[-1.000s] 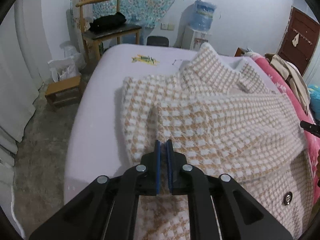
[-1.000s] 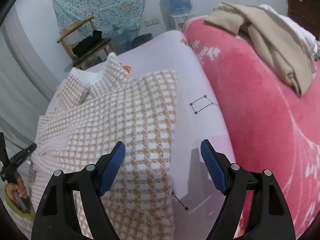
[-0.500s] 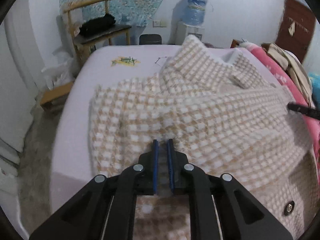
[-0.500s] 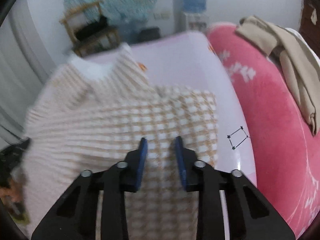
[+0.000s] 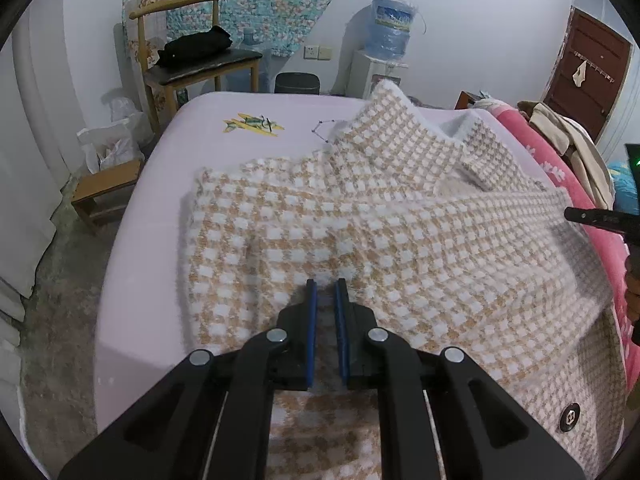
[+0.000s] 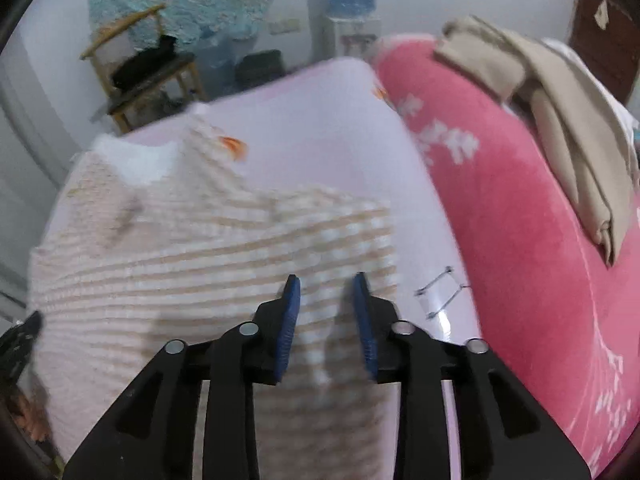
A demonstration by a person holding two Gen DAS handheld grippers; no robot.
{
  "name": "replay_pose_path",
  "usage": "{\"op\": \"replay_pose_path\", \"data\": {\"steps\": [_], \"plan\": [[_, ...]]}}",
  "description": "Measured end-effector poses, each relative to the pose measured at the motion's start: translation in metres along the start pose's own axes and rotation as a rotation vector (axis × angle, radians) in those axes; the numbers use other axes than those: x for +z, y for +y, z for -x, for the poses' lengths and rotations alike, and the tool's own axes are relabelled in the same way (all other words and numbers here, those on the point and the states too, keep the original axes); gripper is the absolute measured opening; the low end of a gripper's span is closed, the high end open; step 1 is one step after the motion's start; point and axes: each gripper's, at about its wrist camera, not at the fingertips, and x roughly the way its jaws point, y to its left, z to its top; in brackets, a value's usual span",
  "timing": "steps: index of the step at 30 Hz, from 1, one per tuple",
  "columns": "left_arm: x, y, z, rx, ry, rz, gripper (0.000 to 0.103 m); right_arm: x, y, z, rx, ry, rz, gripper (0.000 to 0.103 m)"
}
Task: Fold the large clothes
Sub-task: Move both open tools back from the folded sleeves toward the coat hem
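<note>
Left tool (image 5: 323, 292): jaws nearly shut, pinching a fold of the coat (image 5: 360, 232) at its near edge.
Right tool (image 6: 326, 292): jaws narrow and opening; blurred coat cloth (image 6: 208, 256) lies between them, and I cannot tell whether the pads press on it.
Coat: a checked tan-and-white coat, spread on the bed (image 5: 160, 184), collar at the far end, one flap lifted and stretched across between the two tools.
Handling: soft, thick, limp and probably fairly heavy; it will sag and drag, not slip. Best taken at hems, corners or the shoulder seam, with both tools lifting together.
Around: pink blanket (image 6: 520, 208) to the right, chair (image 5: 192, 56) far left.
Change: a second ago the right tool stood wide over the coat's right edge; it has since narrowed and moved onto the cloth. The left tool stays clamped, and the flap has risen and pulled taut.
</note>
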Motion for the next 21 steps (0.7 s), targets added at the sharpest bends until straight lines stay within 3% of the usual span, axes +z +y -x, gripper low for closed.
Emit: {"op": "replay_pose_path", "data": {"steps": [2, 6, 8, 10, 14, 16, 18, 19, 21], "plan": [[0.0, 0.0, 0.01, -0.022, -0.036, -0.005, 0.01, -0.007, 0.027, 0.019, 0.072, -0.036, 0.066, 0.033], [0.0, -0.009, 0.009, -0.05, -0.021, -0.046, 0.01, -0.027, 0.084, 0.028, 0.199, -0.049, 0.23, 0.052], [-0.003, -0.011, -0.003, -0.013, 0.032, -0.06, 0.01, -0.039, 0.106, 0.009, 0.177, -0.007, 0.3, 0.057], [-0.003, -0.007, -0.003, -0.022, 0.03, -0.041, 0.01, -0.049, 0.113, -0.019, 0.137, 0.067, 0.3, 0.06], [-0.004, -0.002, 0.028, -0.026, -0.009, -0.038, 0.013, -0.053, 0.104, 0.002, 0.148, 0.044, 0.245, 0.061], [-0.012, -0.005, 0.049, -0.054, -0.031, -0.073, 0.028, -0.061, 0.097, 0.021, 0.196, 0.02, 0.229, 0.063], [-0.022, -0.009, 0.053, -0.052, 0.002, -0.087, 0.044, -0.072, 0.086, 0.035, 0.186, -0.022, 0.217, 0.067], [-0.029, -0.011, 0.047, -0.041, 0.049, -0.091, 0.046, -0.076, 0.084, 0.034, 0.148, -0.029, 0.214, 0.069], [-0.037, -0.012, 0.036, -0.028, 0.093, -0.094, 0.047, -0.083, 0.072, 0.011, 0.106, 0.038, 0.179, 0.069]]}}
